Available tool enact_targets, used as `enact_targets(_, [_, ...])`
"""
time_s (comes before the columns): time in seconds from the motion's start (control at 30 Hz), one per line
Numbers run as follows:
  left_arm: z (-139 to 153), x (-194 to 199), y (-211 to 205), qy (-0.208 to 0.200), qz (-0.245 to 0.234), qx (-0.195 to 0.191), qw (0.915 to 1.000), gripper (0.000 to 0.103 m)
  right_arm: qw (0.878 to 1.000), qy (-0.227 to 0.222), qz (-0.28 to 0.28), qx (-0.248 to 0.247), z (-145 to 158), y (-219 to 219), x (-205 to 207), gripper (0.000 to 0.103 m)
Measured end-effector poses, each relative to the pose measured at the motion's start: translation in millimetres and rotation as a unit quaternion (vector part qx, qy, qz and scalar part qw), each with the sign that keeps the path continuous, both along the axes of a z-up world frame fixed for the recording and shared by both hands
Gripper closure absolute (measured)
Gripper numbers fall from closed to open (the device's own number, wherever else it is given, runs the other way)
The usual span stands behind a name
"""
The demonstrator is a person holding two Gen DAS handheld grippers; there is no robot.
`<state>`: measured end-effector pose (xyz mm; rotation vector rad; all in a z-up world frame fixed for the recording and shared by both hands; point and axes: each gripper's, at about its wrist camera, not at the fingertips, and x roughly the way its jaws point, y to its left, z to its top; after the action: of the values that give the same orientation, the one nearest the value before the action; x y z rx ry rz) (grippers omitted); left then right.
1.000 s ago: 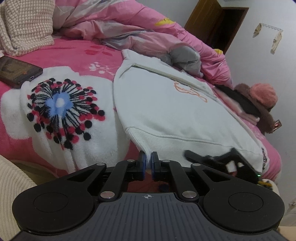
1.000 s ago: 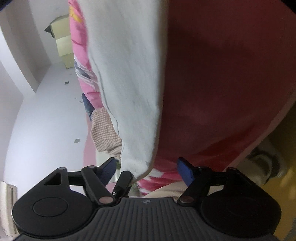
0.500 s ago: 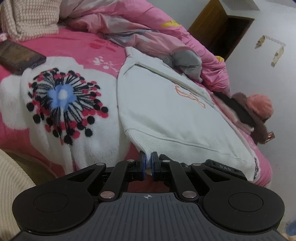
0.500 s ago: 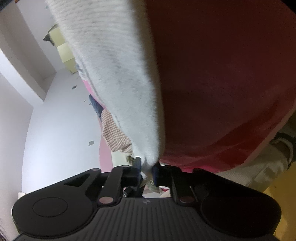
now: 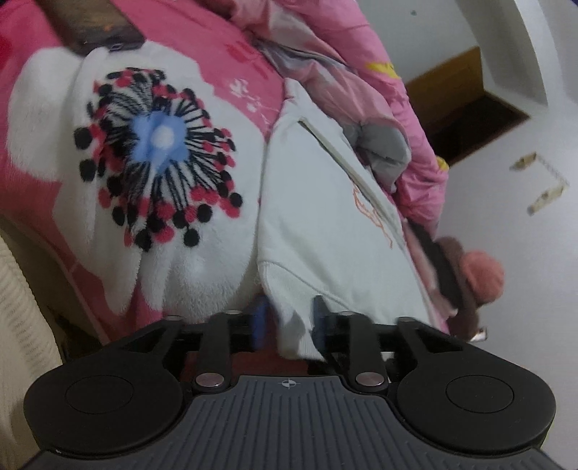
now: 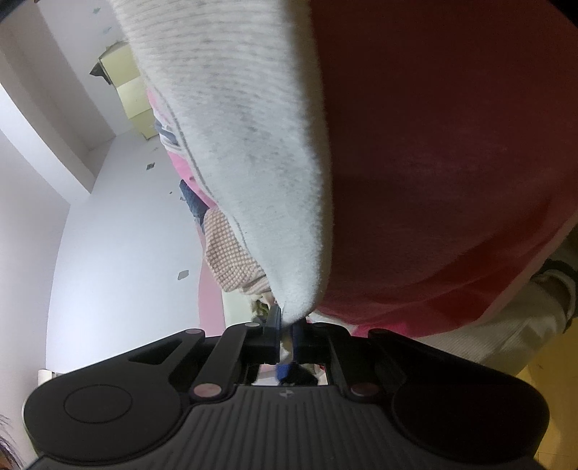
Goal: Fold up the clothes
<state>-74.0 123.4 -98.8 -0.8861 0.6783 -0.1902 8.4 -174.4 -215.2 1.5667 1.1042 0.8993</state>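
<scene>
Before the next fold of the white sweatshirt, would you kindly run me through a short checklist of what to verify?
1. Right gripper clamped on the white sweatshirt hem: ok, jaws shut on the fabric.
2. Left gripper grip: not ok, its jaws have just been opening; the hem corner sits between them, pads not pressing.
3. Sweatshirt lying flat on the pink floral blanket: ok in the left wrist view.
4. Phone off the garment: ok, it lies apart on the blanket.
5. Pink quilt off the sweatshirt's far edge: cannot tell.
</scene>
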Motion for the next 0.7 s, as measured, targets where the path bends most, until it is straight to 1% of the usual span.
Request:
enact_targets(0.13, [0.5, 7.2, 2.1, -0.002, -0.003, -0.007, 1.0000, 0.070, 1.000, -0.002, 0.000, 0.002, 2.4, 2.8, 2.1, 0.098])
enact_targets(0.2, [-1.5, 13.8, 2.0, 0.004, -0.004, -0.013, 0.9999, 0.070, 1.000, -0.003, 0.001, 0.004, 3.1, 4.1, 2.9, 0.098])
enact_targets(0.3, [-6.8, 21.8, 3.3, 0.013, -0.009, -0.036, 0.9992, 0.070, 1.000, -0.006, 0.002, 0.011, 6.3, 5.8, 4.3, 0.098])
enact_targets(0.43, [-10.6, 27.7, 4.3, 0.016, -0.014, -0.065, 0.9977, 0.070, 1.000, -0.011, 0.001, 0.024, 11.0, 7.0, 6.1, 0.098])
enact_targets(0.6, [-14.4, 35.3, 2.5, 0.014, -0.030, -0.109, 0.9935, 0.070, 0.999, -0.019, 0.002, 0.042, 15.7, 8.2, 7.8, 0.098])
enact_targets(0.7, [-14.3, 40.6, -3.4, 0.011, -0.039, -0.108, 0.9933, 0.071, 0.999, -0.025, 0.007, 0.040, 18.4, 11.7, 9.3, 0.098])
